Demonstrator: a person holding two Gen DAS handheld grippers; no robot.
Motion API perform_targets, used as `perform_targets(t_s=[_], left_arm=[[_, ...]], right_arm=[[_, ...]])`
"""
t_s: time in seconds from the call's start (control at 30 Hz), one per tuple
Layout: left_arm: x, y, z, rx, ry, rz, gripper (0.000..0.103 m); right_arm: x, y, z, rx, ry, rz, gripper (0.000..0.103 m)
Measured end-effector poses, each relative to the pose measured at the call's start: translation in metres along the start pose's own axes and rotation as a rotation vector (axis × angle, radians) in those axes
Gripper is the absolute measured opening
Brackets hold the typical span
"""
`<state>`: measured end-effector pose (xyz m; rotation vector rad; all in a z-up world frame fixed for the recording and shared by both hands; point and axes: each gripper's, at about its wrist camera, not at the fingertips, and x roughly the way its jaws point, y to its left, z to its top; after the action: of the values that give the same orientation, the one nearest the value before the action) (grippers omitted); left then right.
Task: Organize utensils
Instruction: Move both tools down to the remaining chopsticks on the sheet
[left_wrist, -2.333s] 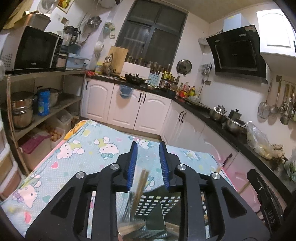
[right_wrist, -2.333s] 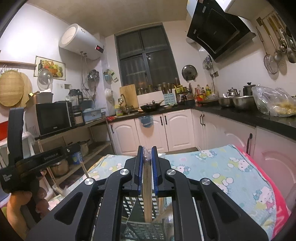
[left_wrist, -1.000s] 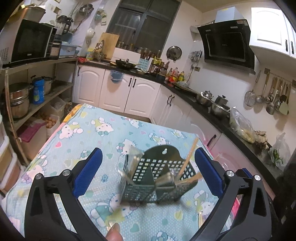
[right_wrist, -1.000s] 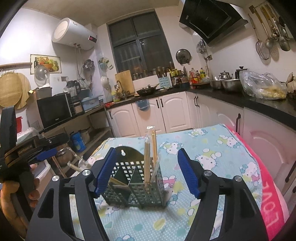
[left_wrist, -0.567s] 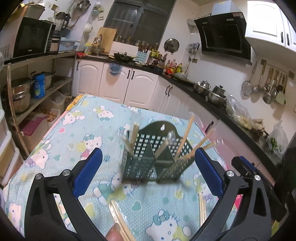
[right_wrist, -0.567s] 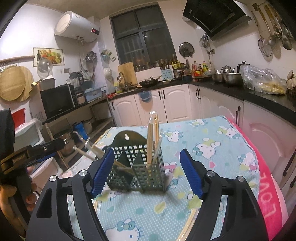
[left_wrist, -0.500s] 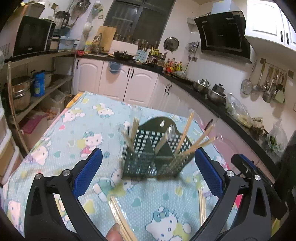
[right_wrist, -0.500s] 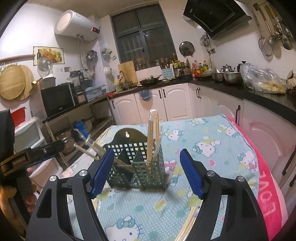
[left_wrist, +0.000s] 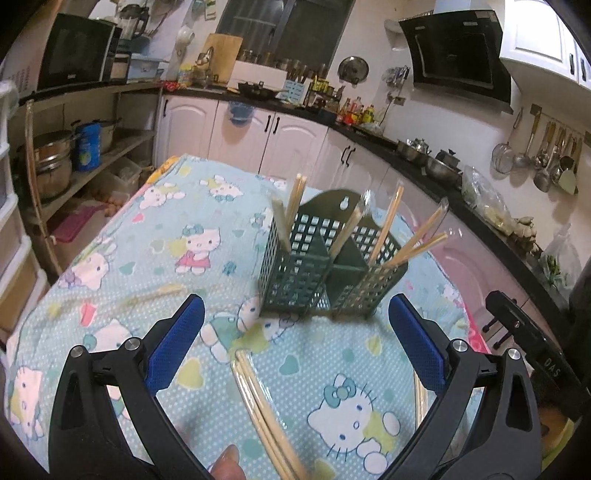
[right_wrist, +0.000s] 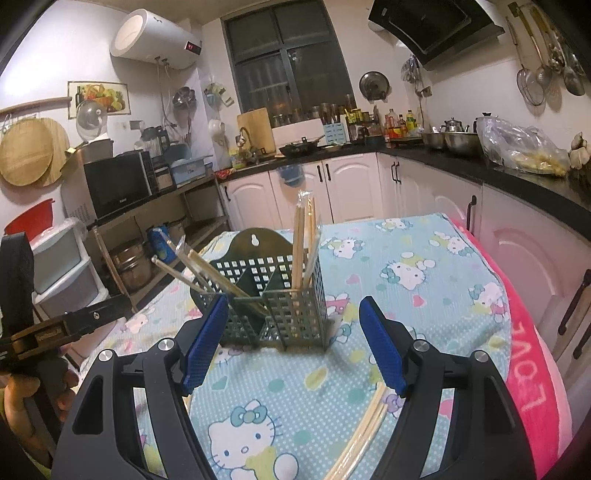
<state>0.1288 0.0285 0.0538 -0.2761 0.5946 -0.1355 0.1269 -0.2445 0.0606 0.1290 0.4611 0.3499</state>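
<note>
A dark green slotted utensil holder (left_wrist: 327, 266) stands on the Hello Kitty tablecloth (left_wrist: 155, 236) and holds several pairs of wrapped wooden chopsticks (left_wrist: 388, 225). It also shows in the right wrist view (right_wrist: 271, 306), with chopsticks (right_wrist: 304, 243) upright in its right compartment. My left gripper (left_wrist: 295, 343) is open and empty, just short of the holder. My right gripper (right_wrist: 291, 343) is open and empty, also just short of it. Loose chopsticks (left_wrist: 266, 413) lie on the cloth under the left gripper, and another pair (right_wrist: 364, 439) lies under the right one.
More chopsticks (left_wrist: 155, 295) lie on the cloth at the left. White cabinets (left_wrist: 280, 144) and a black counter run behind and to the right of the table. A shelf rack with pots (left_wrist: 55, 162) stands at the left. The table's pink edge (right_wrist: 532, 369) is at the right.
Both grippers opened, let go of the chopsticks in the holder and pulled back from it. The holder now sits farther ahead, with loose chopsticks in view on the cloth.
</note>
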Motion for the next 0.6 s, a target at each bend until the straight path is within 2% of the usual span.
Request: perform_targets(t_s=[0.13,0.2,0.27,0.33,0.43,0.53,0.6], left_arm=[[0.003,0.006,-0.011,-0.016,0.027,0.0,0.089],[0.005,0.008,-0.015,-0.02,0.042,-0.004,0.08],[0.007,0.011,-0.022,-0.022,0.064,0.0,0.063],[0.01,0.013,-0.029,-0.016,0.087,0.01,0.052],[0.015,0.017,-0.038,-0.005,0.133,0.039,0.046],[0.023,0.024,-0.05,-0.006,0.187,0.075,0.036],[0.028,0.03,-0.058,-0.011,0.214,0.093,0.034]], right_arm=[[-0.001,-0.002,-0.007,-0.007,0.025,-0.005,0.071],[-0.002,-0.003,-0.011,-0.01,0.035,-0.009,0.071],[-0.003,-0.006,-0.015,-0.01,0.044,-0.018,0.07],[-0.003,-0.009,-0.018,0.0,0.053,-0.021,0.07],[-0.004,-0.015,-0.022,0.011,0.063,-0.027,0.07],[-0.005,-0.018,-0.025,0.018,0.069,-0.031,0.07],[-0.005,-0.02,-0.028,0.02,0.074,-0.034,0.07]])
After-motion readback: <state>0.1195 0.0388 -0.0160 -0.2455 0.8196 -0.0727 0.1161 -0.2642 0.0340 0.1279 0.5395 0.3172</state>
